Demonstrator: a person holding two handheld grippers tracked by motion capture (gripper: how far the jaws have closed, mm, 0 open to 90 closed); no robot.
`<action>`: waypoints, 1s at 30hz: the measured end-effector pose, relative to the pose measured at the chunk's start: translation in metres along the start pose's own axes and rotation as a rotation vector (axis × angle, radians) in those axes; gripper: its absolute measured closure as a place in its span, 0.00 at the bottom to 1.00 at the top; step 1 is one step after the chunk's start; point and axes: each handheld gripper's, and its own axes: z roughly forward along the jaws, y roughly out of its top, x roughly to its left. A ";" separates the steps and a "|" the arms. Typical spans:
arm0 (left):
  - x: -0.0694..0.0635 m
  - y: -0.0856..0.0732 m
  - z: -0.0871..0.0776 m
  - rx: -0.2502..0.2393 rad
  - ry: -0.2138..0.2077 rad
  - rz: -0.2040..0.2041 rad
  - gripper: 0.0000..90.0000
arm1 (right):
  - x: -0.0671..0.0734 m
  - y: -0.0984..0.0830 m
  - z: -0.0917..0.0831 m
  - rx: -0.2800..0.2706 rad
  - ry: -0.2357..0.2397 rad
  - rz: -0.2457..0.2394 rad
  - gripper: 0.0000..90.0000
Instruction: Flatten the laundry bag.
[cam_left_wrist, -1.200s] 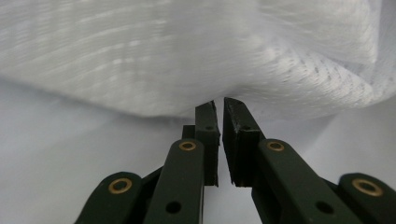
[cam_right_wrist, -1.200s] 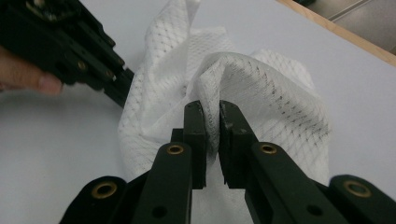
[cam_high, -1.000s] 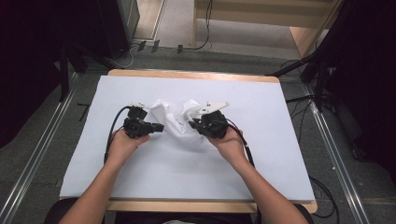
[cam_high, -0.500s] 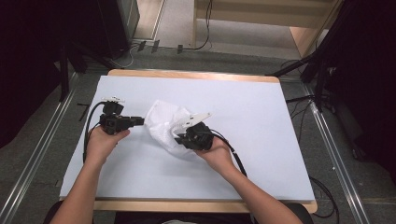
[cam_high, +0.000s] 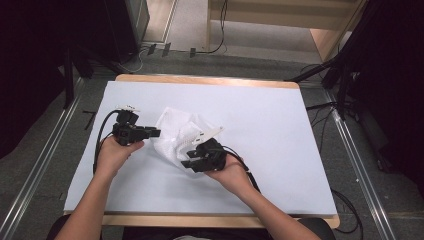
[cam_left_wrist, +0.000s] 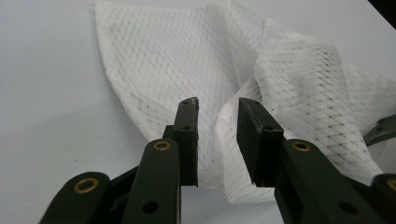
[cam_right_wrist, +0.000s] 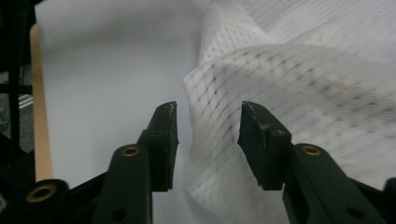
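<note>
High view: white mesh cloth lies crumpled on the white-covered table, left of centre, nearer the left edge than the right, about midway between the near and far edges. Left gripper sits at the cloth's left side, pointing into it; right gripper sits at the cloth's near-right side, pointing left into it.

Left gripper view: jaws apart, a fold of cloth standing in the gap, pads not pressing on it. Jaws have just been opening, so this reads as a release. Right gripper view: same story, jaws parted with a raised cloth fold between them, no pinch visible; those jaws have also just been opening.

Progress, judged: work looks like folding or gathering the cloth. Cloth is bunched, with overlapping folds and a loose edge lying flat toward the far-left side, not a neat shape yet. Both grips are let go, cloth rests on the table by itself. Left to do: re-grip edges or corners, flatten or square the folds. Roughly mid-task.
</note>
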 end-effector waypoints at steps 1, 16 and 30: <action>0.000 0.000 0.002 0.007 0.002 0.004 0.78 | -0.003 0.003 -0.015 -0.022 0.001 0.010 0.63; 0.000 -0.004 -0.001 0.011 0.010 -0.001 0.79 | -0.080 -0.001 -0.039 -0.039 -0.135 0.139 1.00; 0.009 -0.009 -0.020 -0.017 0.018 -0.041 0.63 | -0.064 0.012 -0.006 -0.013 0.000 0.121 1.00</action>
